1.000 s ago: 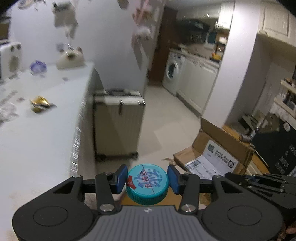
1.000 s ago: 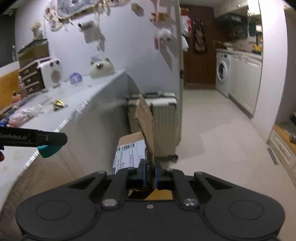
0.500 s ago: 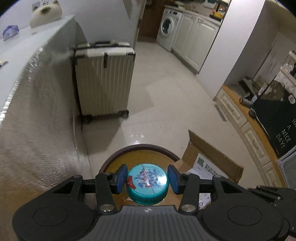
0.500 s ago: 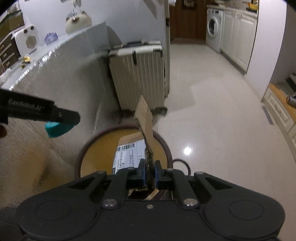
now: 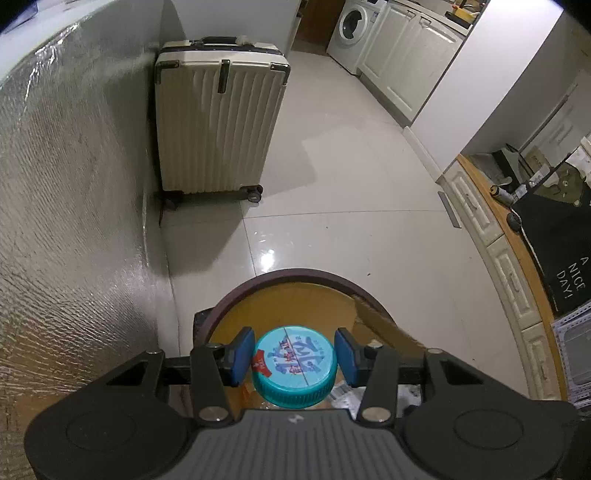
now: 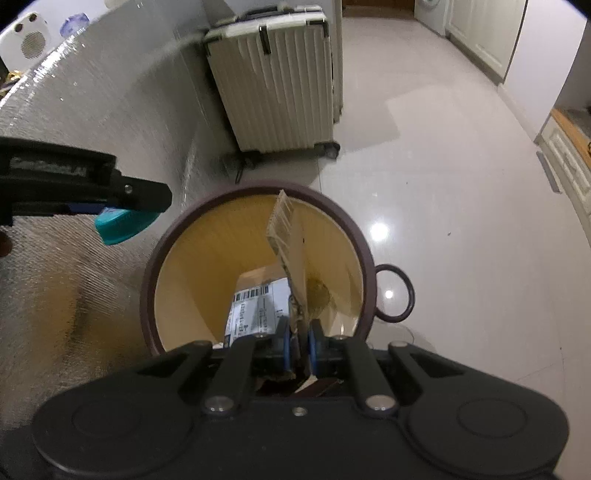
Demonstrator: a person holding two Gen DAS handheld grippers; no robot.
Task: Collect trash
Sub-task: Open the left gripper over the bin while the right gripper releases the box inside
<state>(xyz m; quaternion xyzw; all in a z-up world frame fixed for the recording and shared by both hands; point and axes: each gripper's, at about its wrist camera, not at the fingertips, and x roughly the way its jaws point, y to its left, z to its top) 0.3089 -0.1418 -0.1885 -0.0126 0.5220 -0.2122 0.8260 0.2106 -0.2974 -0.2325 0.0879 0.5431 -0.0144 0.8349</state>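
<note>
My left gripper (image 5: 294, 356) is shut on a teal bottle cap (image 5: 295, 369) with a printed top, held above the round trash bin (image 5: 236, 301), which has a brown rim and a yellow inside. My right gripper (image 6: 298, 341) is shut on a flap of a cardboard box (image 6: 291, 240) with a white shipping label; the box hangs down inside the bin (image 6: 147, 284). In the right wrist view the left gripper (image 6: 122, 199) with the cap (image 6: 118, 225) is up to the left of the bin. A flap of the box (image 5: 384, 325) shows in the left wrist view.
A cream hard-shell suitcase (image 5: 218, 125) stands on the tiled floor beyond the bin, against the foil-covered counter side (image 5: 66, 206). White cabinets and a washing machine (image 5: 349, 31) are at the far right. A black mat (image 5: 554, 251) lies to the right.
Both grippers have tilted down from the counter level toward the floor and come over the bin. The cardboard box has gone down into the bin. The cap stays held.
</note>
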